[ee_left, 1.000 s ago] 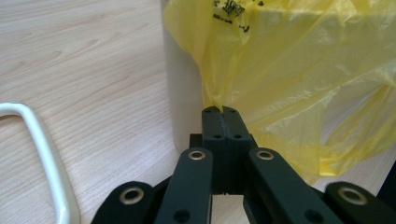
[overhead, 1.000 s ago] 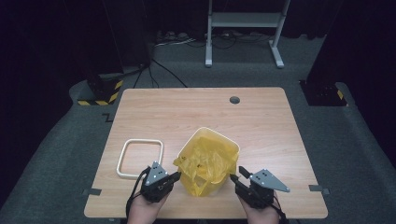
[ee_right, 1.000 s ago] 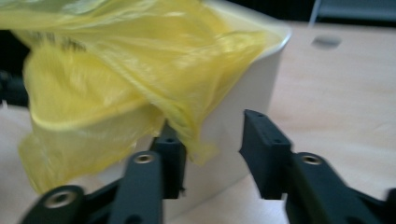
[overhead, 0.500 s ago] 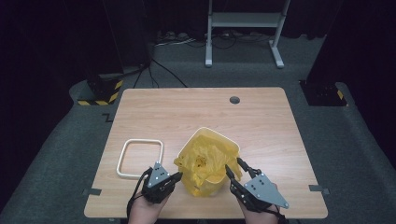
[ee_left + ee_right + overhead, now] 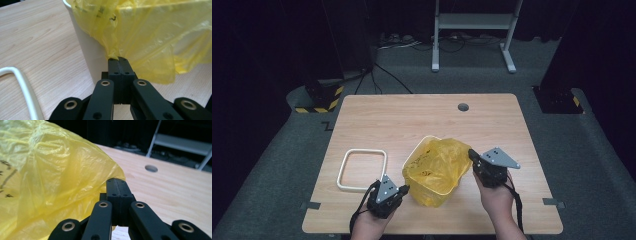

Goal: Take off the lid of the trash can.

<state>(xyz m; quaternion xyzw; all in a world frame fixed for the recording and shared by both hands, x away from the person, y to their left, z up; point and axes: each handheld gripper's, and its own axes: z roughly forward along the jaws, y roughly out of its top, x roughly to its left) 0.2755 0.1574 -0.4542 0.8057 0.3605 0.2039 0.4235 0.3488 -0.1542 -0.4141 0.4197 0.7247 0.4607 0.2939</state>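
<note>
Bag [image 5: 438,165] film, yellow, is pinched at both sides. At the near left the left gripper [image 5: 119,60] has its jaws pressed flat together on a gathered fold of the bag, right at its tips; just beyond them stands the white bin [image 5: 90,53] wall, over whose rim the bag drapes. To that gripper's left lies a white frame [image 5: 362,169] flat on the table [image 5: 402,120], near but apart from the bin. Across the bin, the right gripper [image 5: 117,182] has just been closing its jaws; they now meet, with the bag's edge drawn up to their tips and seemingly caught between them, the film bulging away to their left. Past this gripper the bare tabletop runs on to a round hole [image 5: 151,168], well apart. Farther still, off the table, stand the grey legs of a stand [image 5: 472,30] on dark floor.
</note>
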